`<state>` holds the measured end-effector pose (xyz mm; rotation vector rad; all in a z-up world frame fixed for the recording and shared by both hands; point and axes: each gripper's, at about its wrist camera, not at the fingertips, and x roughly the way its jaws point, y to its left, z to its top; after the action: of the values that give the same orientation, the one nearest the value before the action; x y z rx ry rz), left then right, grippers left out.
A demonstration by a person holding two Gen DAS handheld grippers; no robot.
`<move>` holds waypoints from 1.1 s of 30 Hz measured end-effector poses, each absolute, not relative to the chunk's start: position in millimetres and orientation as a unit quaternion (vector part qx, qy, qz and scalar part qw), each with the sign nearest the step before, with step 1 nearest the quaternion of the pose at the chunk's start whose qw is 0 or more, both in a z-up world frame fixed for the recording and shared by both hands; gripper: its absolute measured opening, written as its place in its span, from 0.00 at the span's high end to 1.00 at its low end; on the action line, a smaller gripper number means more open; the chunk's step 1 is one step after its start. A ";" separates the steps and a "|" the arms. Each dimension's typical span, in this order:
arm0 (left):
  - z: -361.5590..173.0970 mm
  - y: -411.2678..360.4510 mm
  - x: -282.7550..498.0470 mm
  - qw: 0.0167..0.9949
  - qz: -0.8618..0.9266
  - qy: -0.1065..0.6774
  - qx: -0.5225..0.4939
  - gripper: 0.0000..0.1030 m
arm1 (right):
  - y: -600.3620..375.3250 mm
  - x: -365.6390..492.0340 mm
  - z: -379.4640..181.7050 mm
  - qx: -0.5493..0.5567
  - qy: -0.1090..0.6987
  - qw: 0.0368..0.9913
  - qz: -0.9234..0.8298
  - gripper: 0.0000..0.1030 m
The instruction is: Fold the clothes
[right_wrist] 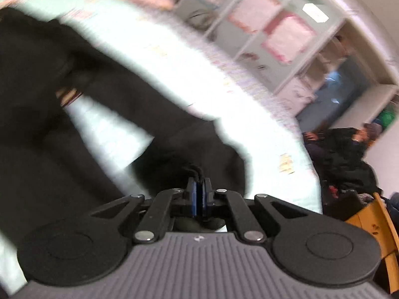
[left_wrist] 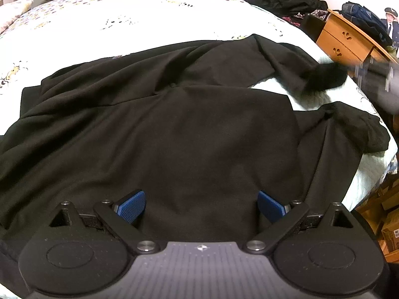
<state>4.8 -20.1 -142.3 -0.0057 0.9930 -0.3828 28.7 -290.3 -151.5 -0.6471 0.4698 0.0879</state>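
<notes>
A black long-sleeved top [left_wrist: 187,129] lies spread on the bed [left_wrist: 129,12], its body facing me in the left wrist view. My left gripper [left_wrist: 201,205] hovers just above the body, jaws wide, with nothing between the blue pads [left_wrist: 132,206]. At the right edge of that view the blurred right gripper [left_wrist: 374,74] holds the end of one sleeve [left_wrist: 324,76] lifted off the bed. In the right wrist view the right gripper [right_wrist: 198,189] is shut on that black sleeve end [right_wrist: 194,159], and the sleeve runs back to the top [right_wrist: 49,99]. The other sleeve [left_wrist: 356,127] lies bunched at the bed's right edge.
The bedcover [right_wrist: 199,87] is white with small coloured dots. A wooden drawer unit [left_wrist: 344,42] stands beside the bed at the right, with cardboard boxes [left_wrist: 389,224] on the floor nearer me. A person in dark clothes [right_wrist: 349,154] sits past the far corner. A pillow [left_wrist: 15,10] lies far left.
</notes>
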 end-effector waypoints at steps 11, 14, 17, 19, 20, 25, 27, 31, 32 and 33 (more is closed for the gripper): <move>-142.8 -12.8 7.9 0.862 -0.188 0.471 -0.020 0.06 | -521.7 77.5 -151.8 0.218 0.279 0.862 -0.364 0.81; -141.9 -11.4 8.8 0.863 -0.195 0.465 -0.020 0.06 | -503.7 53.4 -152.8 0.236 0.229 0.865 -0.378 0.77; -141.5 -10.6 10.0 0.864 -0.204 0.460 -0.021 0.06 | -458.2 45.9 -142.7 0.172 0.221 0.915 -0.290 0.71; -142.9 -9.2 11.1 0.862 -0.208 0.461 -0.027 0.06 | -406.5 67.1 -139.6 0.110 0.253 0.947 -0.164 0.63; -143.5 -7.7 11.5 0.861 -0.211 0.461 -0.032 0.06 | -378.8 76.7 -138.2 0.078 0.267 0.955 -0.100 0.63; -136.8 4.6 12.8 0.866 -0.213 0.450 -0.048 0.06 | -229.6 110.5 -134.5 -0.127 0.298 0.937 0.128 0.57; -132.9 12.9 14.6 0.871 -0.206 0.443 -0.055 0.06 | -190.8 128.8 -137.9 -0.167 0.317 0.923 0.143 0.58; -130.1 27.6 18.0 0.877 -0.190 0.436 -0.069 0.06 | -159.4 164.8 -150.0 -0.164 0.361 0.907 0.142 0.58; -130.6 30.6 18.4 0.878 -0.186 0.436 -0.071 0.06 | -161.3 172.2 -160.9 -0.161 0.384 0.898 0.139 0.58; -130.8 33.0 18.4 0.878 -0.184 0.436 -0.074 0.06 | -165.1 172.9 -167.8 -0.165 0.416 0.883 0.141 0.59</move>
<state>18.4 33.0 -130.8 -0.1535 0.9101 -0.3831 172.9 -165.1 -167.8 -0.3433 0.8655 0.2938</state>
